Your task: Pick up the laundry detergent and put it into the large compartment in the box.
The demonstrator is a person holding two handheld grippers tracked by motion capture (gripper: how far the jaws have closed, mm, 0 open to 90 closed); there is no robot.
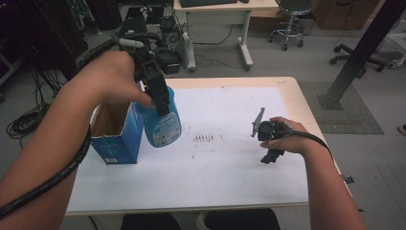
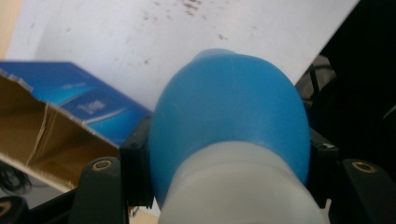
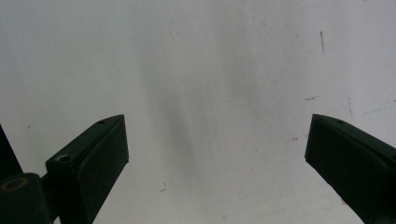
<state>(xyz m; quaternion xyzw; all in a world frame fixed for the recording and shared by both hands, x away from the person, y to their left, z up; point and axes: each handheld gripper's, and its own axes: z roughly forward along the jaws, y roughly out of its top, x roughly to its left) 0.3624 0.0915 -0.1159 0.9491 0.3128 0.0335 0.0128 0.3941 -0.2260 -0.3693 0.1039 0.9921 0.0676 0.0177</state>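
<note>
bottle held up beside the box

the left gripper (image 1: pixel 160 103) is clenched on a blue bottle (image 1: pixel 165 122), its jaws pressed to both sides near the pale neck end, as the left gripper view shows on the bottle (image 2: pixel 231 116). the bottle hangs tilted just beside an open blue box (image 1: pixel 117 134), which stands at the left of the white sheet (image 1: pixel 215 167) on the table (image 1: pixel 292 91). whether bottle and box touch cannot be told. the right gripper (image 1: pixel 270 146) hovers low over the sheet, well apart from the bottle, jaws spread wide and empty. brown specks (image 1: pixel 203 138) lie on the sheet between the two.
</note>
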